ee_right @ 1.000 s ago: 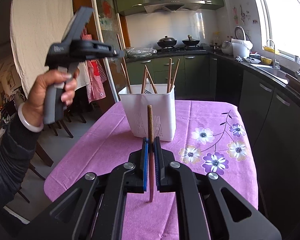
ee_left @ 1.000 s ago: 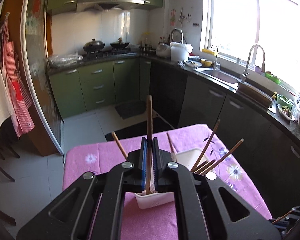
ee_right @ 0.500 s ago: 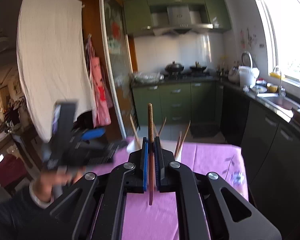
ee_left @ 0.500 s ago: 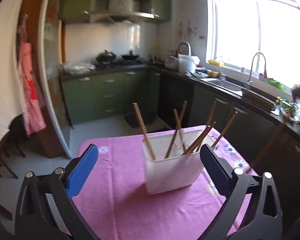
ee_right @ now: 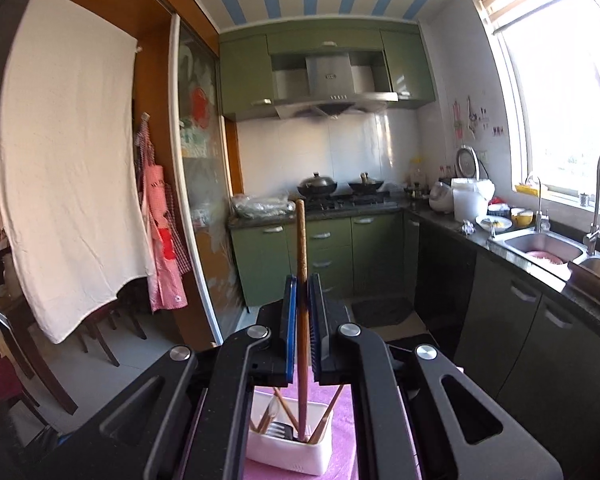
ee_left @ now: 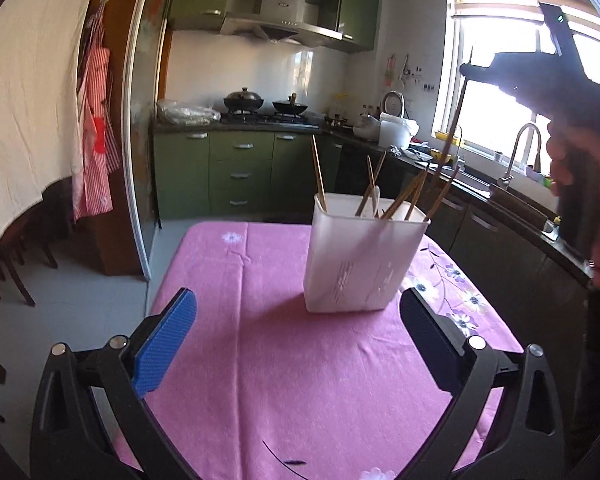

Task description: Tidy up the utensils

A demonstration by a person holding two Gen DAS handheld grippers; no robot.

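Wooden chopstick over ribbed white holder

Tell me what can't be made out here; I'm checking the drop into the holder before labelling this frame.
- Chopstick lower tip, right wrist view: lost among the utensils in the white holder, so whether it touches bottom is unclear.
- Right gripper, left wrist view: backlit by the window, a dark silhouette.
- Holder's contents, left wrist view: hidden by its frosted wall.
- Left gripper: open, nothing between its pads.

Black left gripper, blue ribbed pads, silver screws; bare-skinned hand
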